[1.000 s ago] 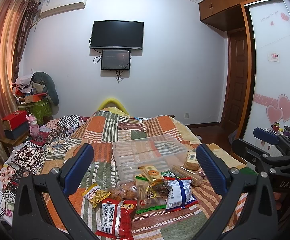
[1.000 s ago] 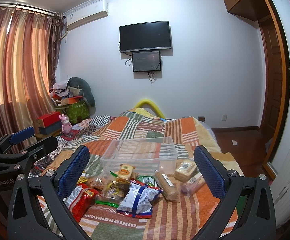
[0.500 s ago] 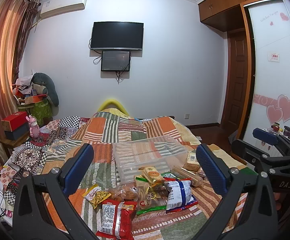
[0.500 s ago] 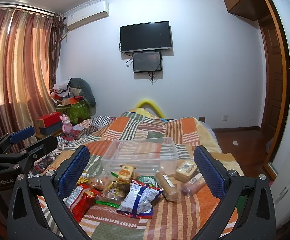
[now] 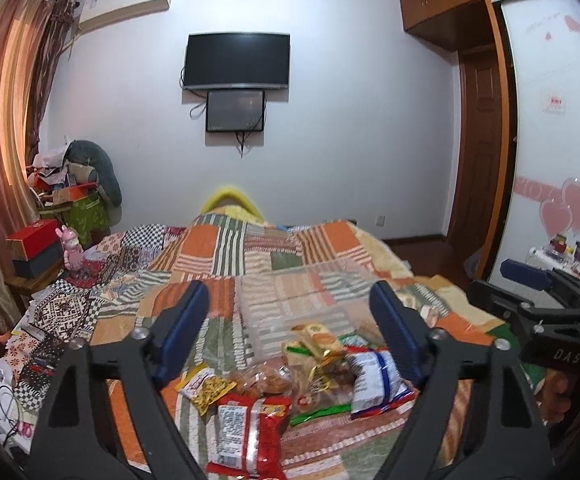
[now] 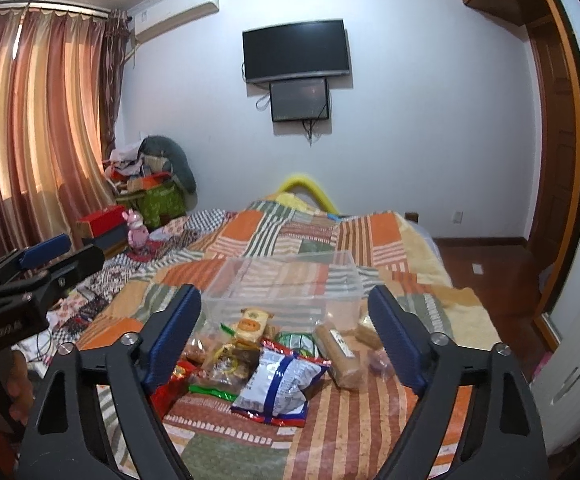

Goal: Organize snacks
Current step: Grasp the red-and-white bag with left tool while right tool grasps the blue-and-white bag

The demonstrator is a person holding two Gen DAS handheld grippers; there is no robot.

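A pile of snack packets lies on the patchwork bedspread in front of an empty clear plastic bin (image 5: 302,296) (image 6: 286,284). The pile holds a red packet (image 5: 246,428), a blue-and-white bag (image 5: 374,380) (image 6: 282,380), a yellow packet (image 5: 206,386), a cracker pack (image 6: 252,322) and a brown wafer bar (image 6: 340,354). My left gripper (image 5: 290,340) is open and empty, above the near side of the pile. My right gripper (image 6: 284,336) is open and empty, also above the pile. Each gripper shows at the edge of the other's view.
The bed (image 6: 370,240) fills the middle of the room. A cluttered side table with a red box (image 5: 34,236) and pink toy (image 5: 72,246) stands left. Curtains hang left, a wardrobe (image 5: 550,160) and door right, a TV (image 5: 236,60) on the far wall.
Both grippers have tilted down and moved slightly closer to the pile; their jaws have narrowed a little but stay open. The snacks have not moved.
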